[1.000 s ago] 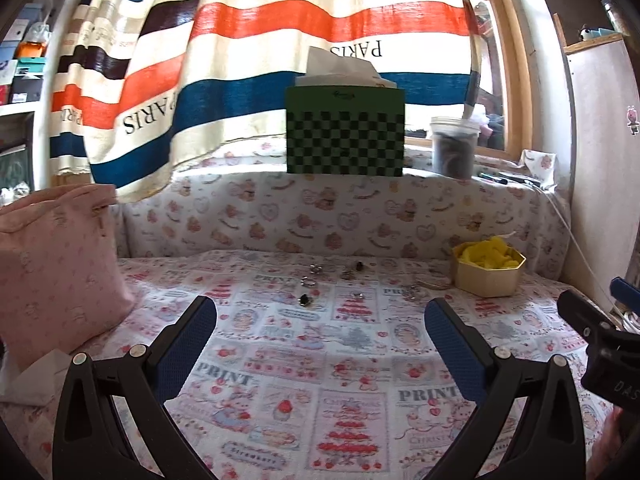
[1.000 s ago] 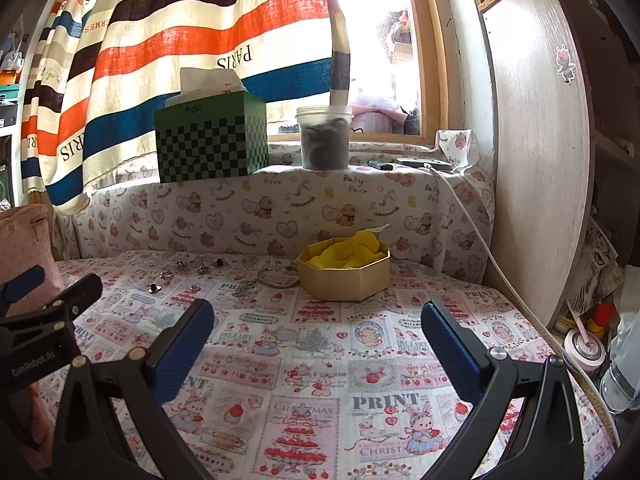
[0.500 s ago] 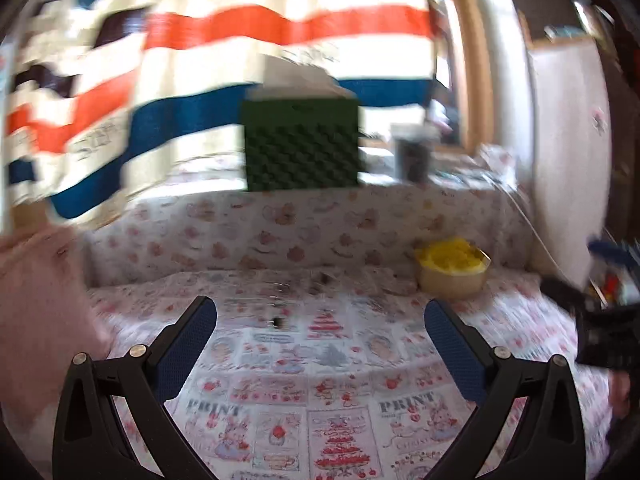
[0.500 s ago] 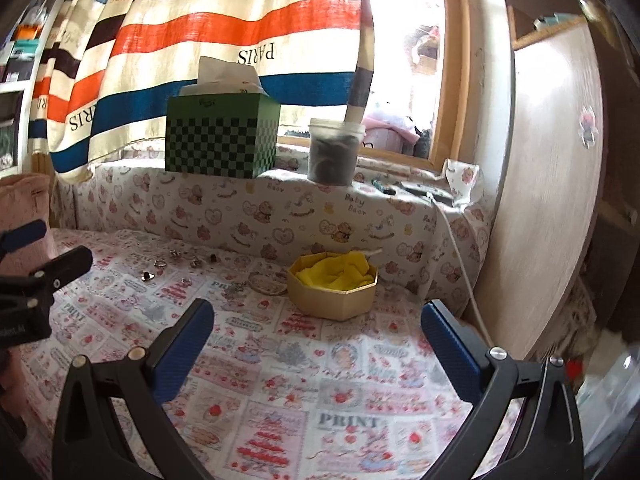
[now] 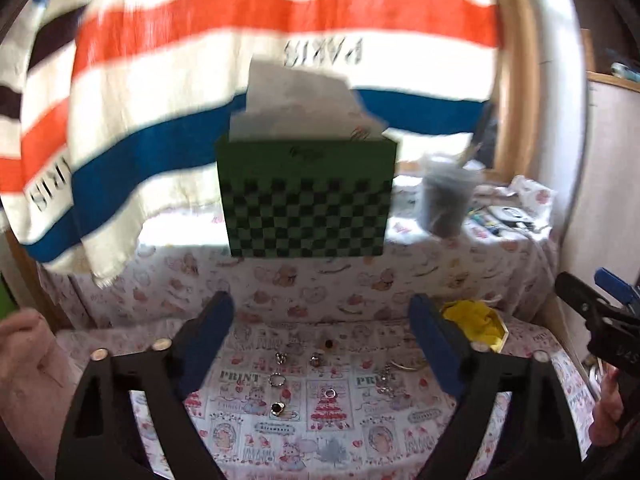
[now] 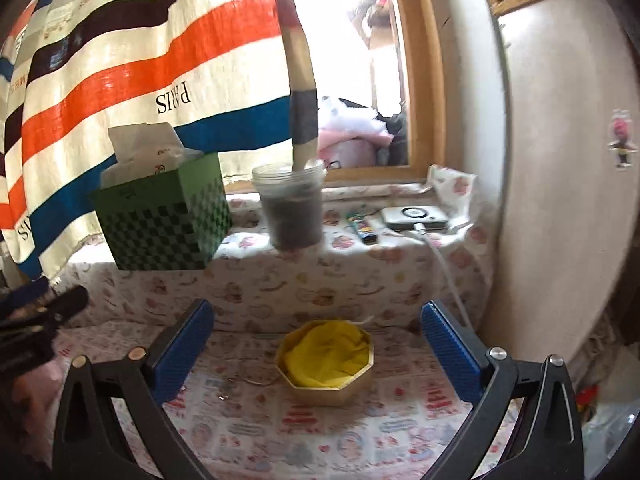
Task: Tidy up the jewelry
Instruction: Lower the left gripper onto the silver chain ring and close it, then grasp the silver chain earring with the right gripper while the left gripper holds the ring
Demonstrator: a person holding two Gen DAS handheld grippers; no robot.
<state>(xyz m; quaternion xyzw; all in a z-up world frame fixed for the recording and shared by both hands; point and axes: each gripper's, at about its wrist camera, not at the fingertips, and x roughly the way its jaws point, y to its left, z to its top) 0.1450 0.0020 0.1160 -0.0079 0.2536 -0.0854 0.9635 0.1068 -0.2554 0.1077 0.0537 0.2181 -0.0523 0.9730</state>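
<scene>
**Entry: loose jewelry on printed cloth, both grippers aloft and empty**

Item: small rings (image 5: 280,380) and other pieces scattered on the cloth-covered surface (image 5: 332,444), well short of the octagonal gold box (image 6: 325,364) lined with yellow fabric (image 6: 328,350). A thin bangle (image 6: 256,380) lies just beside the box.

Left gripper (image 5: 320,340): blue fingers (image 5: 204,336) apart and closing, nothing between them; it hangs above the rings.

Right gripper (image 6: 316,344): fingers spread wide, empty, framing the box from above.

Risks, as judged:
- The pieces are tiny, hard and smooth; broad pads closing slightly off-centre would likely flick one away across the cloth.
- The busy print camouflages the metal, so a piece may be misjudged or overlooked.
- Soft cloth may bunch under a low approach, dragging neighbouring rings along.
- The chain-like piece (image 5: 385,378) could snag or trail on lifting.
- The left view is blurred; aiming from it now is unreliable.
</scene>
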